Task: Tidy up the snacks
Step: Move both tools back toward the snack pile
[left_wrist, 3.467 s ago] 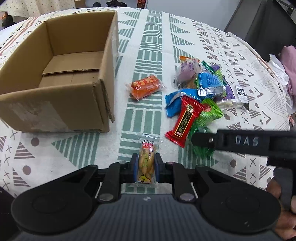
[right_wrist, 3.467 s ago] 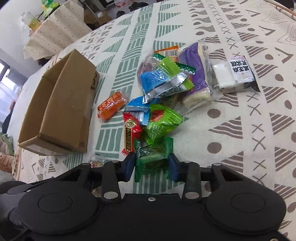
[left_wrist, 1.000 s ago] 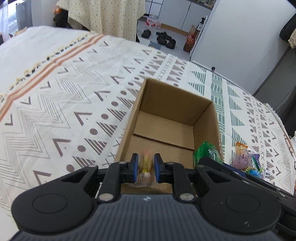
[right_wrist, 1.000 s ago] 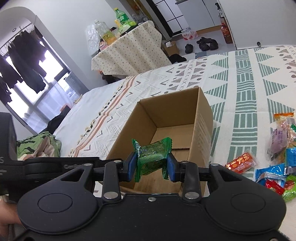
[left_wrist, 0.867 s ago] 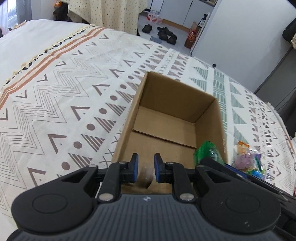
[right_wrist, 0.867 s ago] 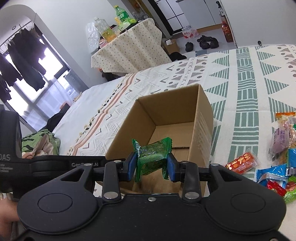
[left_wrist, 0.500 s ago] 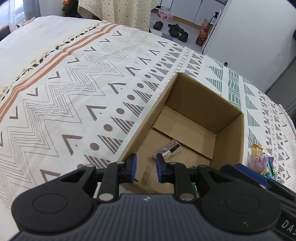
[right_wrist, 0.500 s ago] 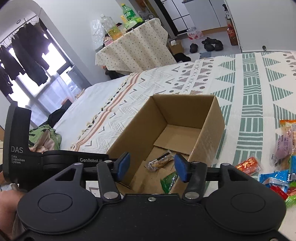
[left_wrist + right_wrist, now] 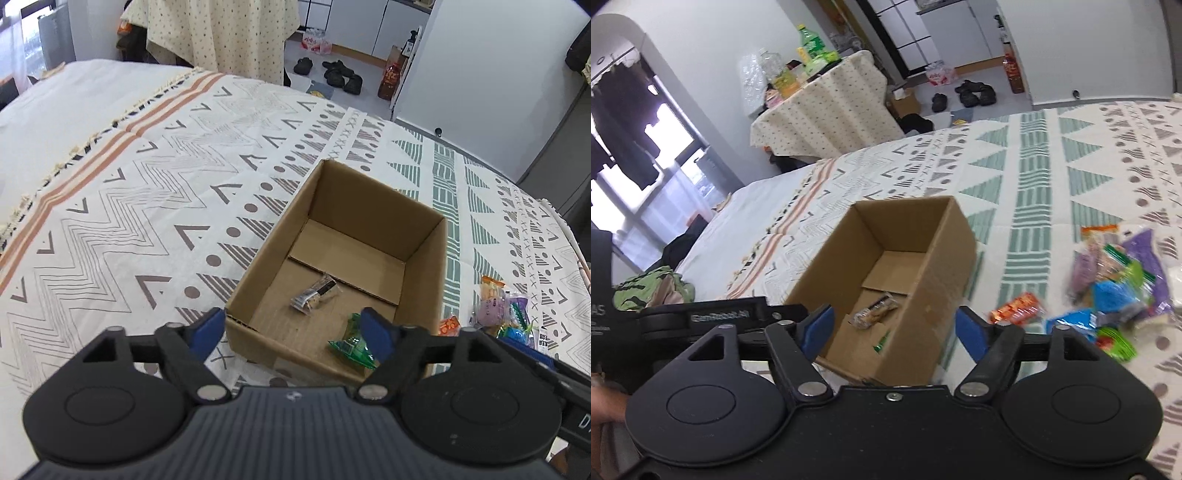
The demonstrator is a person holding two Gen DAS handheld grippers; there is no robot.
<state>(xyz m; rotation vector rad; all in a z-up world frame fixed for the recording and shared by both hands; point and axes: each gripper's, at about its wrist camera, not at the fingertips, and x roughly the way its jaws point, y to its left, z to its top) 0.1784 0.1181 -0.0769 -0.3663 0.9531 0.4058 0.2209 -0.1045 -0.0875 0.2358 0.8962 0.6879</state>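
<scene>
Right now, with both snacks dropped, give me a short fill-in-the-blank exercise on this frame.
1. The green snack and the clear snack lie inside the ____.
2. Both the left gripper and the right gripper are ____.
3. The orange snack lies on the cloth, ____ the box.

Missing words: box; open; outside

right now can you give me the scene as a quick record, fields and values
surface: patterned cloth
container: open cardboard box
inside box: clear-wrapped snack near the middle of the floor; green-wrapped snack near the front wall
outside box: orange packet beside the box; mixed snack pile further right
left gripper: open, empty, above the box's near edge
right gripper: open, empty, near the box
task state: two snacks boxed, the pile not yet
</scene>
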